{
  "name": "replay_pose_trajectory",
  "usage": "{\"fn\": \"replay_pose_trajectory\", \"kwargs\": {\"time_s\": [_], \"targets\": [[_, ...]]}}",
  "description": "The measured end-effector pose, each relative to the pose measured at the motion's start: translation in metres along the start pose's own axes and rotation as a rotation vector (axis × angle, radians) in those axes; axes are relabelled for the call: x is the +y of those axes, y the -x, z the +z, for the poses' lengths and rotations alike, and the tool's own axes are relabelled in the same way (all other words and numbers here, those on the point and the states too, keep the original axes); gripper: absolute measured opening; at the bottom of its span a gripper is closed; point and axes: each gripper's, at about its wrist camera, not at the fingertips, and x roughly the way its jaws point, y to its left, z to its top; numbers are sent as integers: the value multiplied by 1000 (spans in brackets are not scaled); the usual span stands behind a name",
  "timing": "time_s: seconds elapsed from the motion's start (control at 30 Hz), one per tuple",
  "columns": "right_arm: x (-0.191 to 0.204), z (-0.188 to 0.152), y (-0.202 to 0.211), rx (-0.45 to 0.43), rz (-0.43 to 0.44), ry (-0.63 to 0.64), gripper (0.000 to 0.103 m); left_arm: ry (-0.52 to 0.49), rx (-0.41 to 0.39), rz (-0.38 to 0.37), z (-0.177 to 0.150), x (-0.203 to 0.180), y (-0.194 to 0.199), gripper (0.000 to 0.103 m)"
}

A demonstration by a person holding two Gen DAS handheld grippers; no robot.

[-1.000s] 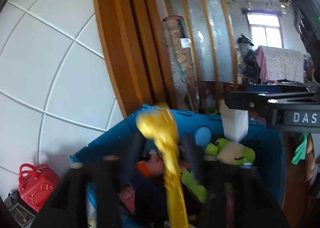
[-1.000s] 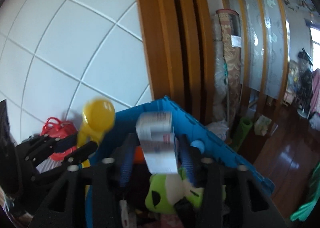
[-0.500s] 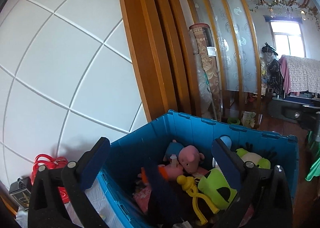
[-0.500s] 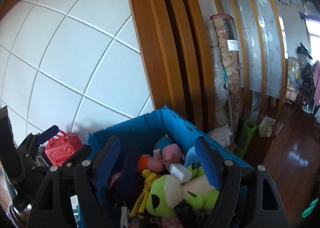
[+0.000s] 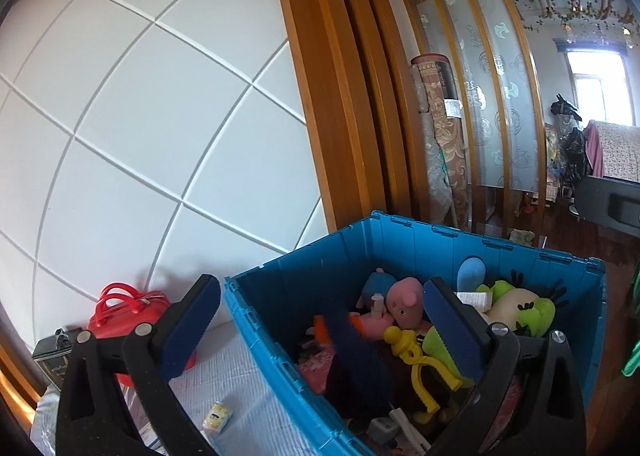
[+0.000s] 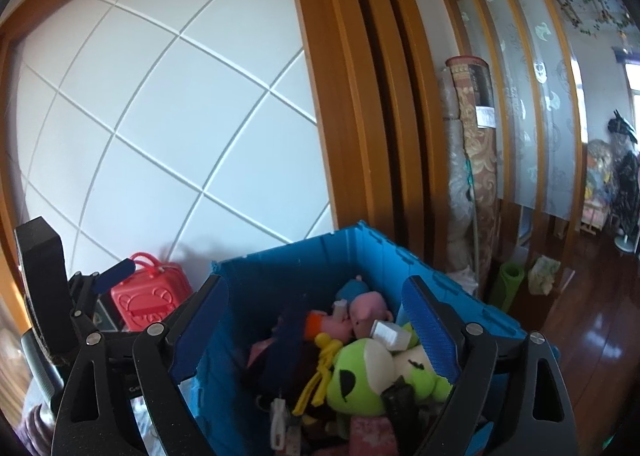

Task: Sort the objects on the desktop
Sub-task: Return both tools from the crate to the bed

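The left hand-held gripper (image 5: 320, 326) stands wide open with nothing gripped; its left pad hangs outside the blue crate (image 5: 288, 296) and its right pad over the toys inside, so the crate's near-left wall sits between the two. The right hand-held gripper (image 6: 316, 330) is opening, its pads apart and pressing on nothing, with the heap of toys showing between them from above.

In the left wrist view the crate fills the picture from 4 to 6 o'clock. Inside it, the yellow plastic toy (image 5: 416, 360) lies at about 5 o'clock, its round knob end toward the pink pig plush (image 5: 404, 302), which lies just beyond it toward the crate's far wall. The green and white plush (image 5: 520, 310) lies at 4 o'clock against the far-right side, with a white labelled box (image 5: 474, 298) touching it on the left. A blue rounded plush (image 5: 472, 272) leans on the far wall at about 3 o'clock from the pig.

In the right wrist view the same white box (image 6: 390, 332) rests on top of the green plush, just beside the pig.

Outside the crate, at 8 o'clock in the left wrist view, a red toy suitcase (image 5: 124, 316) stands against the white panelled wall (image 5: 160, 135). A small yellow patterned packet (image 5: 218, 414) lies at 7 o'clock on the white cloth-covered surface (image 5: 248, 384), apart from the crate's wall.
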Motion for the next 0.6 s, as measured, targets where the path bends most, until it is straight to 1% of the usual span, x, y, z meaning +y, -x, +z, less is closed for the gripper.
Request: {"fn": "replay_pose_trajectory", "kwargs": {"time_s": [0.17, 0.3, 0.47, 0.53, 0.6], "targets": [[24, -2, 3, 2, 15, 6, 92, 32, -9, 32, -19, 32, 20, 103], [64, -10, 1, 10, 47, 26, 93, 69, -6, 92, -47, 77, 43, 103], [131, -27, -17, 43, 106, 66, 94, 77, -12, 219, -98, 148, 77, 103], [163, -39, -32, 74, 137, 68, 94, 85, -3, 268, -126, 183, 93, 103], [198, -53, -48, 113, 191, 73, 94, 90, 18, 295, -150, 216, 107, 103]]}}
